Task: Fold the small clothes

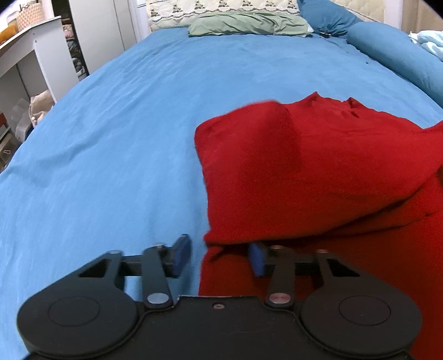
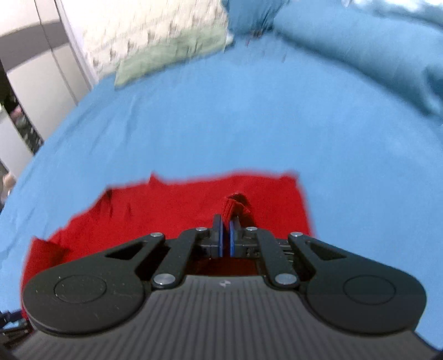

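red garment [image 1: 318, 171] lies on the blue bed sheet [image 1: 124, 124], short of the green pillow [image 1: 249, 25] at the head of the bed, its left part folded over the rest. left hand-held gripper [image 1: 218, 256] spread wide, low at the garment's near left edge, one blue pad [image 1: 181, 254] over bare sheet, the other at the fold's hem. right hand-held gripper [image 2: 225, 224] pinched narrow on a bunched ridge of the red garment [image 2: 180, 210]; right view motion-blurred.

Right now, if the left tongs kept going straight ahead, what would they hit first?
Most likely the red garment: the open left tongs straddle its near left edge, its fold just ahead. Depth is unclear, so the left finger might skim the blue bedsheet.
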